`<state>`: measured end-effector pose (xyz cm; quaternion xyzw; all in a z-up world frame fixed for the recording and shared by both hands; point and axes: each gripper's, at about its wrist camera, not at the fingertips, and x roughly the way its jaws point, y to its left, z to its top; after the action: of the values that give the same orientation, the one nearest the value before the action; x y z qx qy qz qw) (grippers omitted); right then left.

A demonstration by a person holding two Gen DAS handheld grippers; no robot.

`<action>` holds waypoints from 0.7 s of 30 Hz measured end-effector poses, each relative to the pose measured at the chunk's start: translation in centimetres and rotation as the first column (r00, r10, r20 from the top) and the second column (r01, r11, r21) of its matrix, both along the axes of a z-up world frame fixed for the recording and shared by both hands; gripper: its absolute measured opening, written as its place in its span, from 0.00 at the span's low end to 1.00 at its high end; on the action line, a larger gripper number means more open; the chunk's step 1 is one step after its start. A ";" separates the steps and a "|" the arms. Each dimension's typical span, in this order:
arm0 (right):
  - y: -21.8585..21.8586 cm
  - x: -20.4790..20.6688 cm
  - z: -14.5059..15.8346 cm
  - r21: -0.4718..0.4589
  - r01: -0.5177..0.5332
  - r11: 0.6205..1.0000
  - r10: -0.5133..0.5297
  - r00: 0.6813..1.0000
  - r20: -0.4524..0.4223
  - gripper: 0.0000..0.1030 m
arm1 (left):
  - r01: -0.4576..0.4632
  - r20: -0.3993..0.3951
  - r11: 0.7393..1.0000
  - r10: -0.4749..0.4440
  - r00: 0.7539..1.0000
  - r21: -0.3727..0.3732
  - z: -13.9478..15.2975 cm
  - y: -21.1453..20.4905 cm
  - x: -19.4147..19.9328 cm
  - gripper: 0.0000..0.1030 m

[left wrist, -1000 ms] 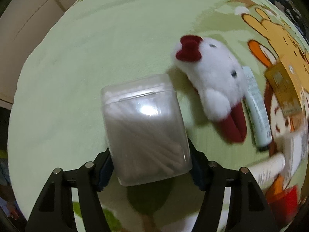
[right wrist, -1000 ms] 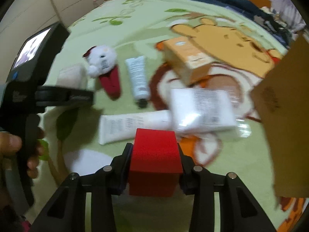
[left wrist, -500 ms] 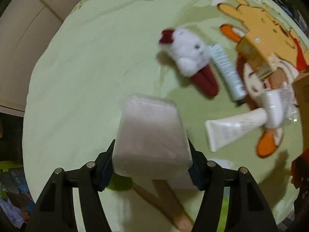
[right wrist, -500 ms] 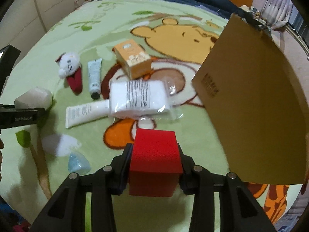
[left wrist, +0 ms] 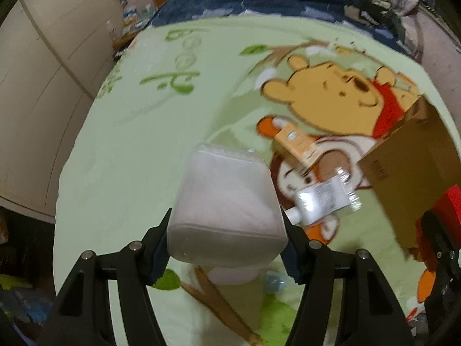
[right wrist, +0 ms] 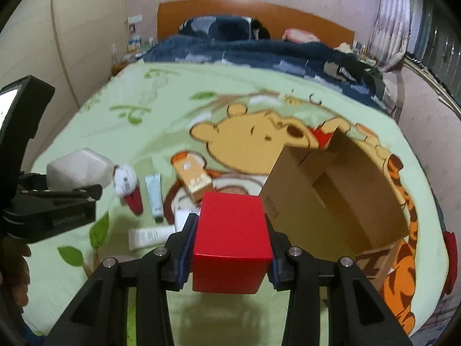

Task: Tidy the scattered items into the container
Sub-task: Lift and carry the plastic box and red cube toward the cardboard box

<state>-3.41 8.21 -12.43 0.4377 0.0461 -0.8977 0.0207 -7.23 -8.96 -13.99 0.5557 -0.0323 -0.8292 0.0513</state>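
My left gripper (left wrist: pixel 227 230) is shut on a translucent plastic box of cotton swabs (left wrist: pixel 227 207), held above the green blanket; it also shows in the right wrist view (right wrist: pixel 77 170). My right gripper (right wrist: pixel 230 245) is shut on a red box (right wrist: pixel 232 239), held above the blanket just left of the open cardboard box (right wrist: pixel 345 190). The cardboard box shows at the right of the left wrist view (left wrist: pixel 415 173). On the blanket lie a white plush toy (right wrist: pixel 126 184), a pale tube (right wrist: pixel 154 193), an orange carton (right wrist: pixel 193 177), a white tube (right wrist: pixel 149 236) and a clear wrapped pack (left wrist: pixel 325 199).
A green Winnie-the-Pooh blanket (right wrist: pixel 161 121) covers the bed. A dark blue quilt (right wrist: pixel 245 52) and an orange headboard (right wrist: pixel 253 14) lie at the far end. A wall and cupboard doors (left wrist: pixel 43 72) stand to the left. A small blue thing (left wrist: pixel 272 284) lies below the swab box.
Both grippers have risen and tilted up with their loads. The cardboard box's open top now shows in the right view. The left view has swung toward the cardboard box.
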 end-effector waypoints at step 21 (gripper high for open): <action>7.4 5.4 12.5 -0.003 0.133 0.991 -0.130 0.967 -0.220 0.40 | 0.278 -0.173 0.960 -0.269 0.947 0.025 12.2 11.5 2.5 0.63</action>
<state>2.00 15.64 0.07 0.3381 0.0241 -0.9396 -0.0465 -4.69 2.50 -1.76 0.4750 -0.0842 -0.8727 -0.0752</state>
